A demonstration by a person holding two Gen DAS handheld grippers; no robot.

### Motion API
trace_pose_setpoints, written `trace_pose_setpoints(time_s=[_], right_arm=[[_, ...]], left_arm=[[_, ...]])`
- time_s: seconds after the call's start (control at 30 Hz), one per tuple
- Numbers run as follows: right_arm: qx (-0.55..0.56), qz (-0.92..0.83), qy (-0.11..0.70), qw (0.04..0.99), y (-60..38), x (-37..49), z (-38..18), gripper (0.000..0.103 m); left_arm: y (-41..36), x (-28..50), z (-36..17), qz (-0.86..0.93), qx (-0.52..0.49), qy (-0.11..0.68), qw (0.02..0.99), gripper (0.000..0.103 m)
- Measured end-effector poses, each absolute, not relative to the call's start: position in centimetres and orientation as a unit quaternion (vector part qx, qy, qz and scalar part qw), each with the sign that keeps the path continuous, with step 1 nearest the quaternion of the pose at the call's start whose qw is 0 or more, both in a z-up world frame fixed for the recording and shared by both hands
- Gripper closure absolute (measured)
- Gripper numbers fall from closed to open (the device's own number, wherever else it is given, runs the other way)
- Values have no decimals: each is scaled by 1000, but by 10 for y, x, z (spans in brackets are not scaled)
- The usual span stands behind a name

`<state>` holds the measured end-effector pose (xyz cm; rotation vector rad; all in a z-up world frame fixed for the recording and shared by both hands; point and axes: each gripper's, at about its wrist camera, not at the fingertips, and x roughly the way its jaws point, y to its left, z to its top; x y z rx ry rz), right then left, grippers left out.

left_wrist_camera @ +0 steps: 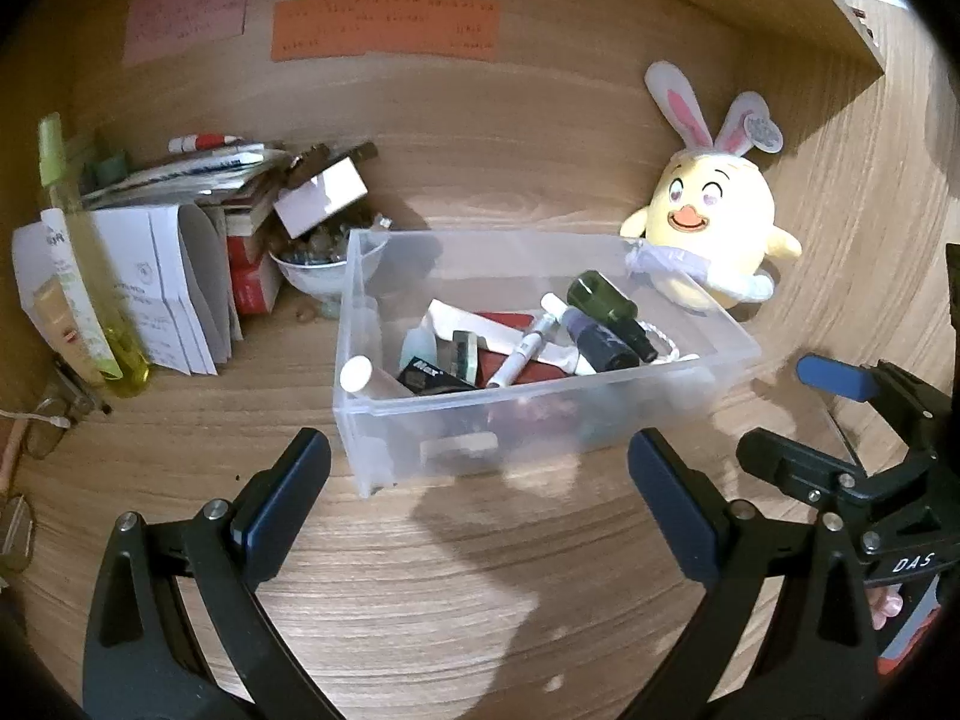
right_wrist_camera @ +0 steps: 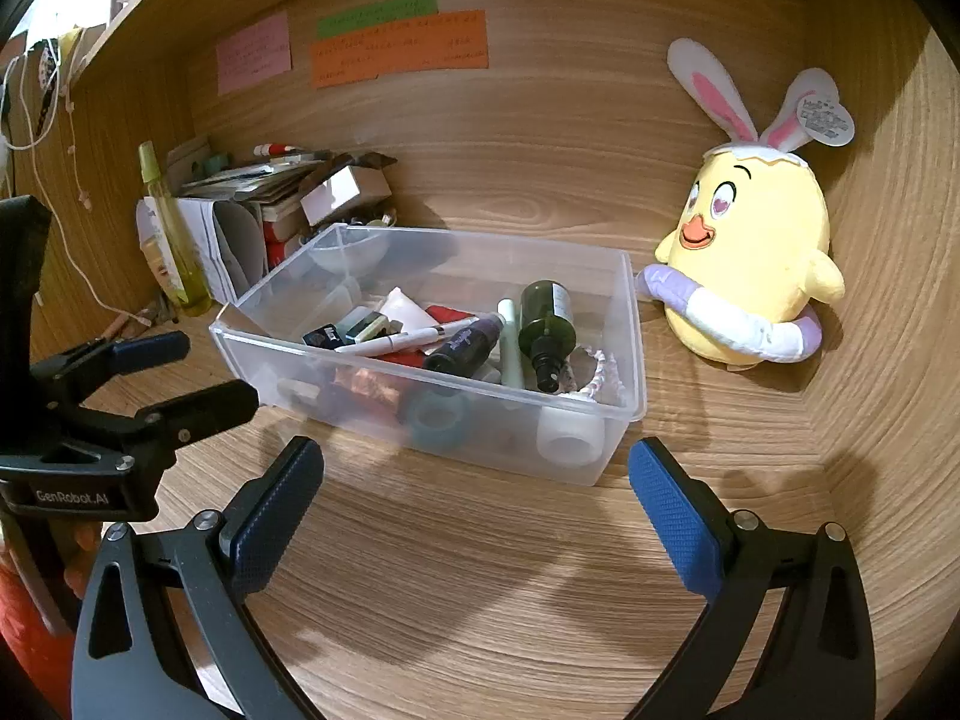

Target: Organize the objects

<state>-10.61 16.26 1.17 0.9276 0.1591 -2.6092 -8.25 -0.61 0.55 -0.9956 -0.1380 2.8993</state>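
A clear plastic bin (left_wrist_camera: 708,333) on the desk holds a dark green bottle (right_wrist_camera: 547,318) lying among pens and tubes.

Clear rectangular plastic bin (right_wrist_camera: 606,420): smooth, translucent, faintly glossy. Light wood-grain desk surface (right_wrist_camera: 480,570): matt laminate look. Yellow chick plush with bunny ears (right_wrist_camera: 750,240): soft, fuzzy cloth. Dark green bottle (right_wrist_camera: 546,315): glossy. Blue gripper pads (right_wrist_camera: 672,510): textured, matt. Orange paper note (right_wrist_camera: 399,48): flat, matt.

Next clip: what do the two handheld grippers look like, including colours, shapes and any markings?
Both match: black curved frames with silver rivets and two fingers faced with textured dark-blue pads. The left gripper shows "GenRobot.AI" in white lettering on its body in the right wrist view; the right gripper shows "DAS" in white in the left wrist view. No cables show on either.
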Motion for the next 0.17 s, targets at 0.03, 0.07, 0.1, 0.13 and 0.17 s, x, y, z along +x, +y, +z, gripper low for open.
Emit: trace_pose_setpoints(time_s=[0.03,0.07,0.1,0.13,0.17], right_arm=[[330,-924,56,183,163,-107,11,1],[332,-924,55,184,162,-107,10,1],[333,-923,54,184,162,-108,9,1],[334,-923,54,184,162,-108,9,1],[336,-922,53,184,162,-109,8,1]], left_arm=[[-6,-82,5,944,-325,-46,38,2],[-7,-83,5,944,-325,-46,40,2],[-7,-83,5,943,-328,-47,42,2],[-7,-84,5,942,-330,-49,44,2],[-8,-84,4,941,-333,-50,46,2]])
